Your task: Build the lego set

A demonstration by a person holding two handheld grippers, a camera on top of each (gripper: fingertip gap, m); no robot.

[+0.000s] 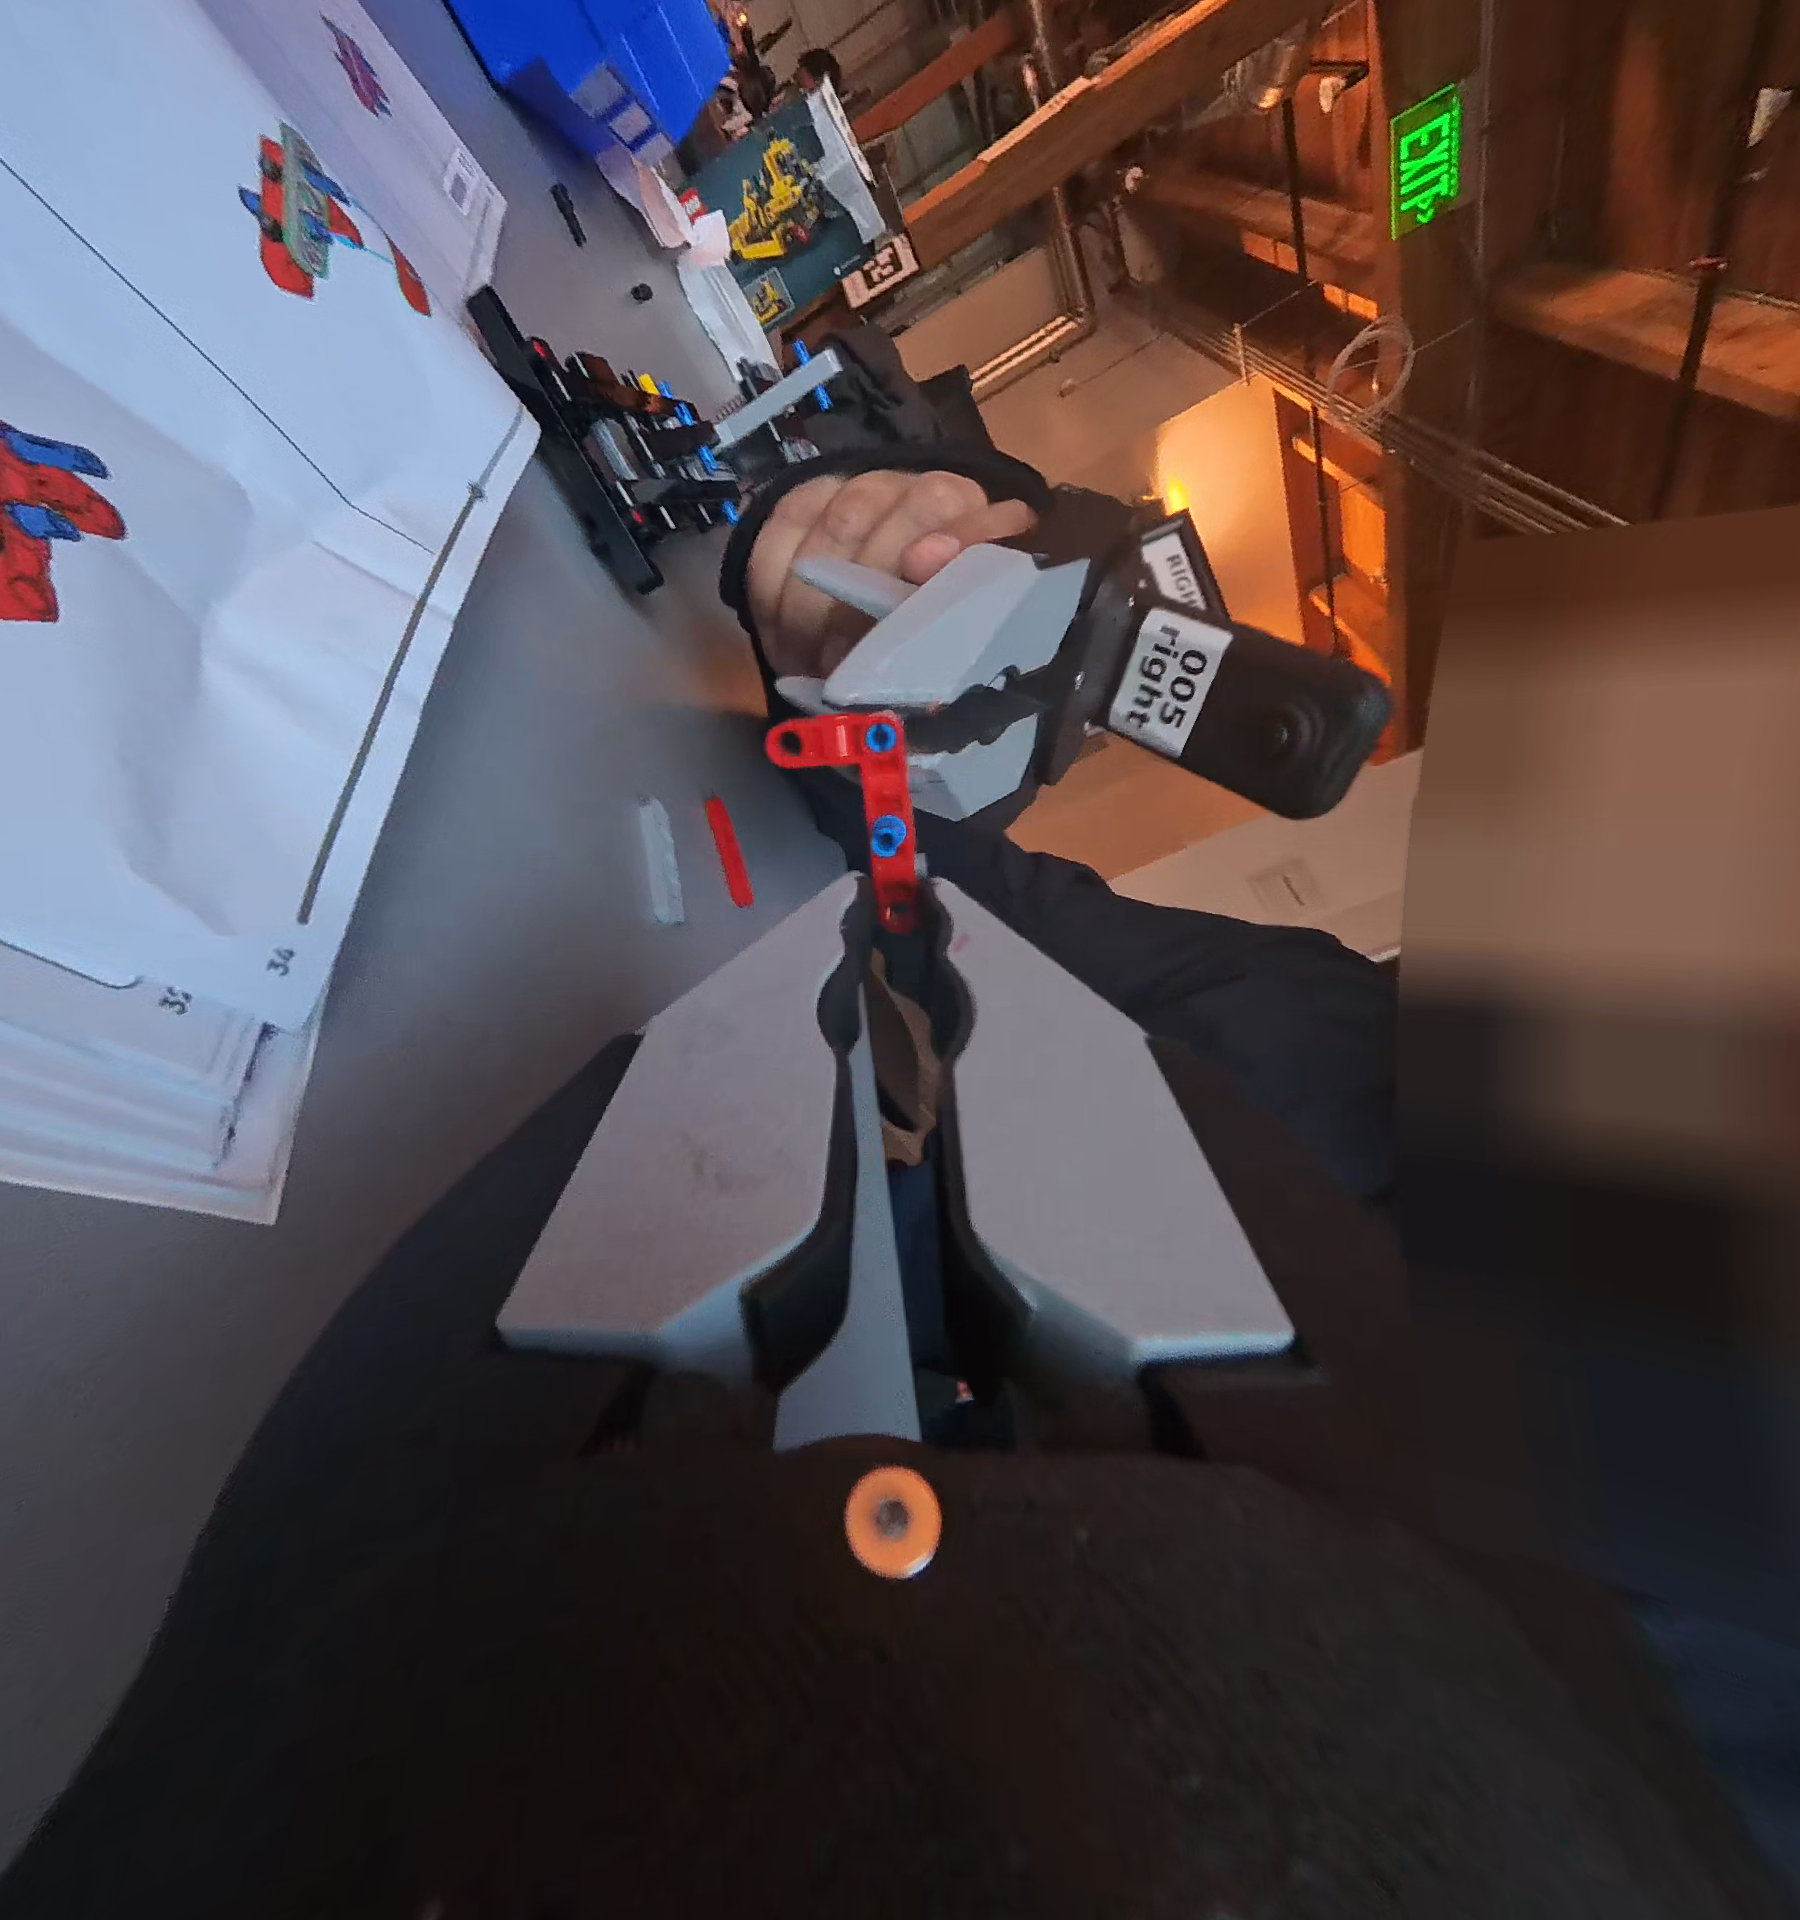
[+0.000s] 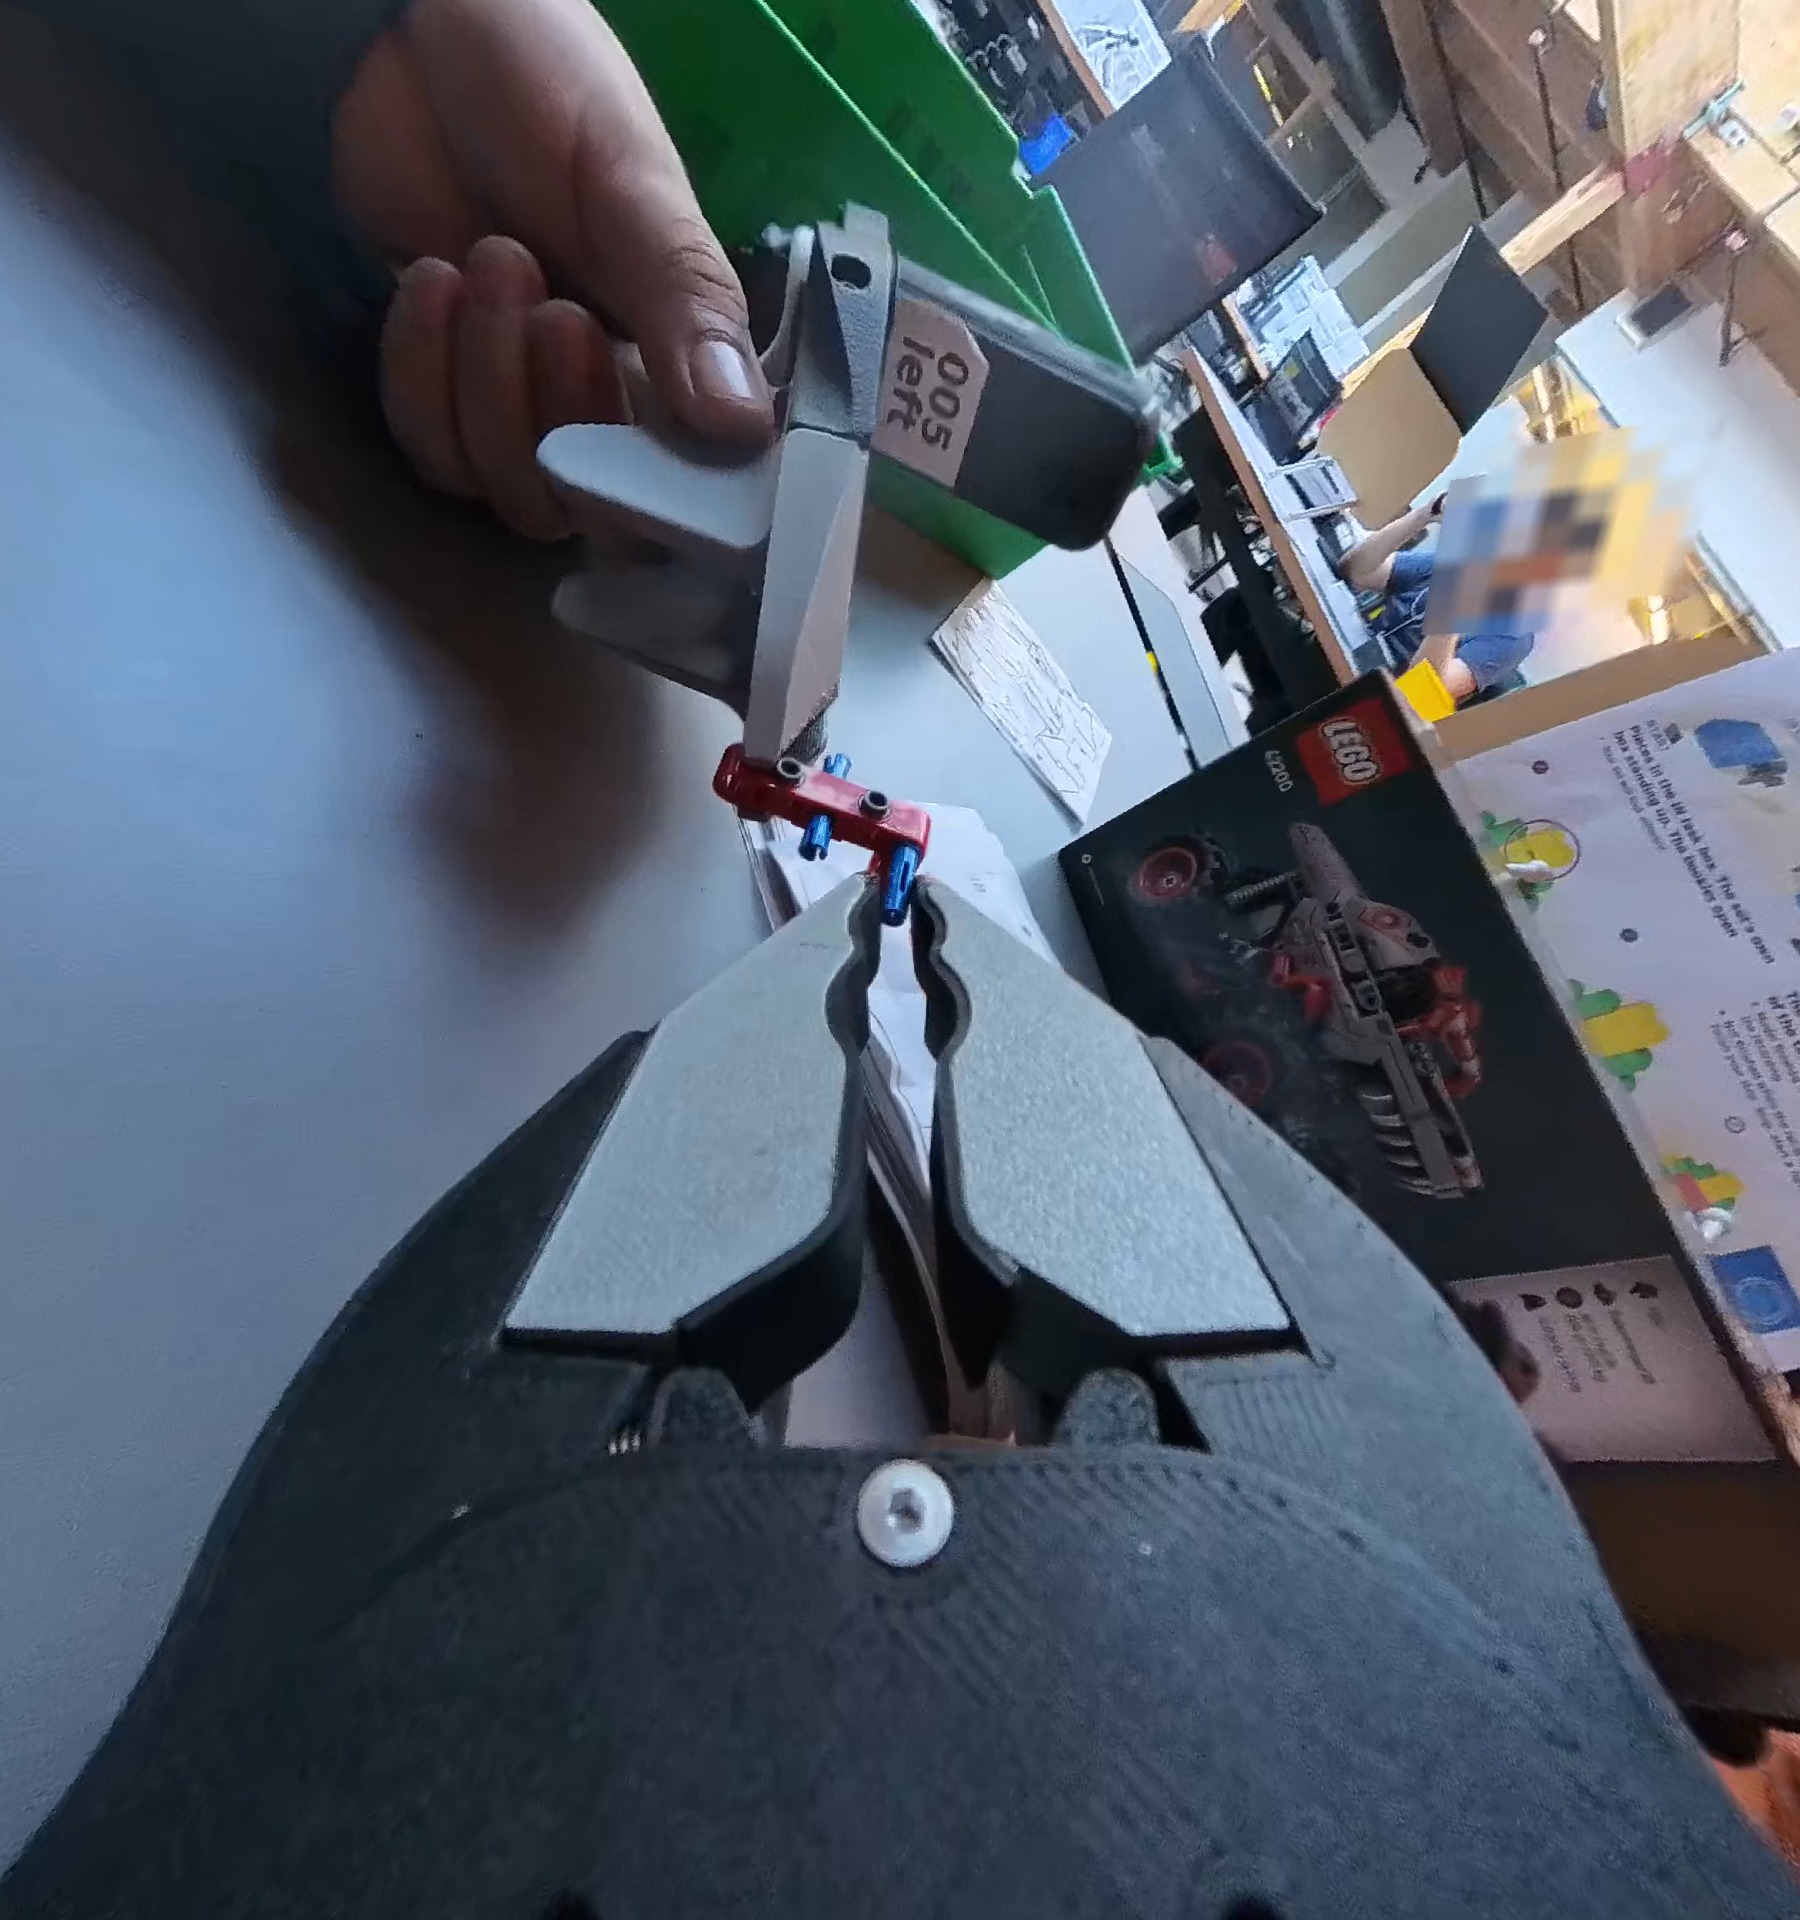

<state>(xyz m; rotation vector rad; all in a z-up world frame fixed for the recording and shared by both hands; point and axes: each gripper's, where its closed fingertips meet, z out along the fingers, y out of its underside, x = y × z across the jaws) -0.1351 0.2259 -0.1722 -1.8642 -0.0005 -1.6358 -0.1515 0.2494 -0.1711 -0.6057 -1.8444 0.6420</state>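
A red L-shaped beam (image 1: 883, 805) with blue pins in it is held in the air above the grey table. My left gripper (image 1: 896, 896) is shut on the long arm's end; it also shows in the right wrist view (image 2: 790, 743). My right gripper (image 2: 897, 900) is shut on a blue pin (image 2: 900, 881) that sticks out of the red beam (image 2: 823, 805) at its corner. In the left wrist view the right gripper (image 1: 917, 746) meets the beam's corner from the right. A partly built black model (image 1: 647, 457) stands farther back on the table.
An open instruction booklet (image 1: 148, 520) lies at the left. A loose grey beam (image 1: 662, 862) and a loose red beam (image 1: 730, 868) lie on the table (image 1: 522, 790). A dark Lego box (image 2: 1343, 987) and a printed sheet (image 2: 1706, 935) stand at the right; green bins (image 2: 875, 156) behind. The tips of both grippers are at nearly the same place.
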